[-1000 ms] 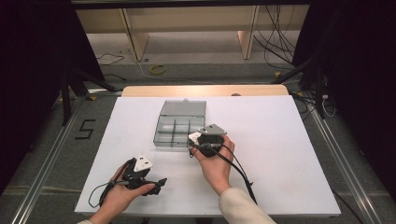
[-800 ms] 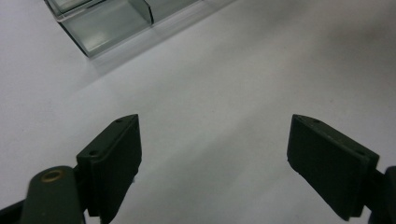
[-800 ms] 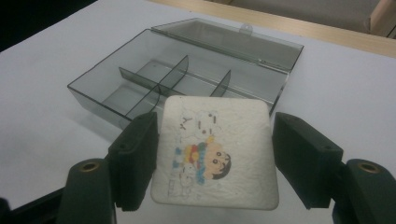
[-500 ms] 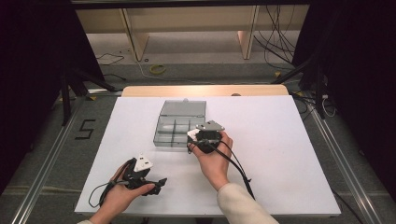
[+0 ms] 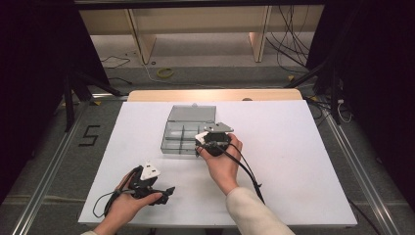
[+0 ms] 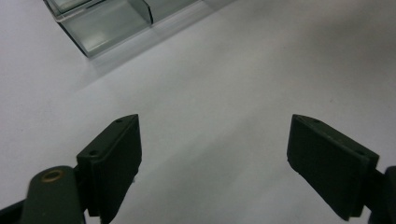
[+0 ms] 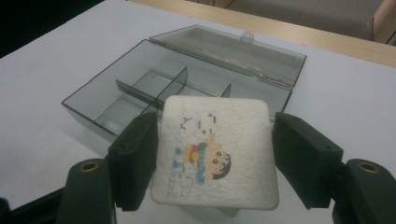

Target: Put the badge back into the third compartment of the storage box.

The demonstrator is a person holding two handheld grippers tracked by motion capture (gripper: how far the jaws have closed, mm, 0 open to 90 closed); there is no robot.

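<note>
A clear grey plastic box [image 5: 188, 128] with several compartments lies open on the white table [image 5: 293, 147], its lid [image 7: 233, 51] folded back. My right gripper [image 5: 201, 140] hovers at the box's near right corner, shut on a white square pad [image 7: 217, 154] printed with a cartoon figure. In the right gripper view the pad sits flat between the two jaws, just in front of the box [image 7: 140, 88]. My left gripper [image 5: 166, 191] rests low near the table's front left, open with nothing between its jaws [image 6: 212, 154]. A corner of the box [image 6: 102, 28] lies beyond it.
A wooden strip [image 5: 215, 94] runs along the table's far edge. Cables trail from both grippers across the table, the right one [image 5: 247, 171] looping beside the forearm. Bare white surface spreads to the right and left of the box.
My right gripper has edged slightly forward and left toward the box with the pad in it. The left gripper has stayed where it was.
</note>
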